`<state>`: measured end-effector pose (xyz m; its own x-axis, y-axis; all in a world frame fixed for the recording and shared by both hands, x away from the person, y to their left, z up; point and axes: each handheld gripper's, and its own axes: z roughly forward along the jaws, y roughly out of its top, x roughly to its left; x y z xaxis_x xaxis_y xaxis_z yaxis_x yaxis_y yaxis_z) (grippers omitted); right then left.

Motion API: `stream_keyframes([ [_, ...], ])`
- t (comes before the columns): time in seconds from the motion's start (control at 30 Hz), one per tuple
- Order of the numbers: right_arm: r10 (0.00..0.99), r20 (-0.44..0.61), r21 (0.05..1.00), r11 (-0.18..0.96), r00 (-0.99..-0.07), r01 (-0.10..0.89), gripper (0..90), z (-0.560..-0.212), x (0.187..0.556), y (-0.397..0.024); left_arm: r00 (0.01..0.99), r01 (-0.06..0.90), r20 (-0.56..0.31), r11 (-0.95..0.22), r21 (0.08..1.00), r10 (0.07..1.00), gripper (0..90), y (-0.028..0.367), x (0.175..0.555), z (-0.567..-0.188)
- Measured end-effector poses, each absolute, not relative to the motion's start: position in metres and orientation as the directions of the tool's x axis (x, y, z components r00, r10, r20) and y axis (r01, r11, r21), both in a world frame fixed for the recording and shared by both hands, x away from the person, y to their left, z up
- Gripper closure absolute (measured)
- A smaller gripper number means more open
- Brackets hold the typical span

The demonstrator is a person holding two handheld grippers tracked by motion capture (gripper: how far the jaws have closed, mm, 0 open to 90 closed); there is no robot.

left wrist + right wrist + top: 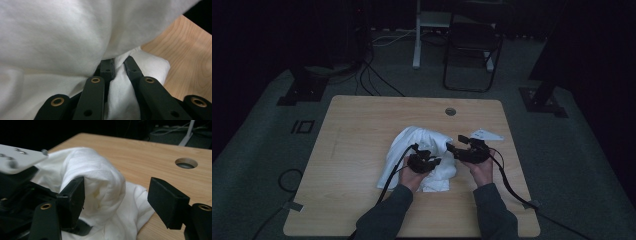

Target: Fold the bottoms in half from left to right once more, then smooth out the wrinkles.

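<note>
White cloth (419,157) lay bunched near the middle of the wooden table (357,150), slightly toward the person's side. Left gripper (432,162) sat on top of the heap, clamped on a fold of the cloth. Right gripper (458,146) hovered just beside the cloth's right edge, jaws spread wide, nothing pinched between them.

Surroundings: round cable hole (450,111) in the table near the far edge, well apart from the cloth. A pale flat piece (484,134) lay on the table just beyond the right gripper; couldn't tell what it was. Off the table: folding chair (472,50) and a white stand leg (417,40) on the grey floor, cables trailing at left. Room was dark, detail poor in the high view.

View differences:
- Left gripper view: the pinch itself, a ridge of cloth (122,75) squeezed between the two jaws, more cloth billowing over the tips, bare table (190,57) at right. High view hid this under the gripper body.
- Right gripper view: a rolled hump of cloth (100,182) stood in front of the gap, closer to the left jaw, apparently not touching the right one. Cable hole (186,163) was visible beyond. The other gripper's body with its grey plate (17,157) blocked the left side.
</note>
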<state>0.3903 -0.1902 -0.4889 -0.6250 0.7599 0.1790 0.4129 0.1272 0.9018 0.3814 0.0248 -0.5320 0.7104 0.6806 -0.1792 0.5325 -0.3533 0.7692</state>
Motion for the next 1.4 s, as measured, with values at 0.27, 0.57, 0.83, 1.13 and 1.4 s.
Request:
stream_keyframes([
  [0.27,0.787,0.195,0.857,0.154,-0.585,0.492,85.3,-0.505,0.427,-0.174,0.734,0.529,-0.209,-0.351,0.773,0.646,62.6,0.031,0.367,-0.510],
  [0.57,0.815,0.191,0.829,0.165,-0.547,0.535,84.3,-0.515,0.441,-0.178,0.717,0.416,-0.183,-0.203,0.886,0.672,54.1,0.092,0.341,-0.437],
  [0.83,0.819,0.199,0.813,0.168,-0.538,0.557,71.3,-0.515,0.437,-0.187,0.647,0.568,-0.150,-0.340,0.750,0.748,55.0,0.109,0.375,-0.488],
  [1.13,0.841,0.165,0.878,0.112,-0.515,0.465,51.4,-0.484,0.400,-0.220,0.619,0.545,-0.086,-0.349,0.762,0.781,51.9,0.092,0.365,-0.500],
  [1.4,0.802,0.163,0.906,0.108,-0.574,0.409,46.5,-0.467,0.398,-0.204,0.612,0.485,-0.063,-0.311,0.817,0.788,50.7,0.093,0.344,-0.488],
])
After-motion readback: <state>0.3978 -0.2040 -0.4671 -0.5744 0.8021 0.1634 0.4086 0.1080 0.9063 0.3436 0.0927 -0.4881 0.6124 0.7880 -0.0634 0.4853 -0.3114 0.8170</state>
